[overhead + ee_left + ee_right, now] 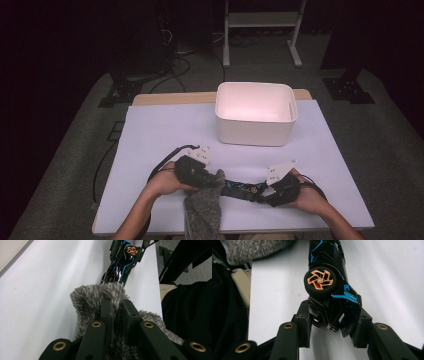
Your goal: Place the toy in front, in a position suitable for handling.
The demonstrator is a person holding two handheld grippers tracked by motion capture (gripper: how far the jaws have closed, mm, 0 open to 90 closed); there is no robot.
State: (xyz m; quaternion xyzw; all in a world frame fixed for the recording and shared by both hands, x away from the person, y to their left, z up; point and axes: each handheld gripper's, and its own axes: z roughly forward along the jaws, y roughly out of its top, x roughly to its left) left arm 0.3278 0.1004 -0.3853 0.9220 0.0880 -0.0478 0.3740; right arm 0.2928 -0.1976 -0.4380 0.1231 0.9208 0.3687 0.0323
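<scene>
A black toy car with blue trim and copper wheels lies between my two hands at the front of the white table. My right gripper is shut on one end of the car, whose wheel faces its camera. My left gripper is shut on a fluffy grey cloth that hangs down over the table's front edge. In the left gripper view the cloth bunches between the black jaws and touches the near end of the car.
A white tub stands at the back centre of the table. Beyond the table the grey floor carries cables and the white legs of a stand. Dark clothing lies close behind the front edge.
</scene>
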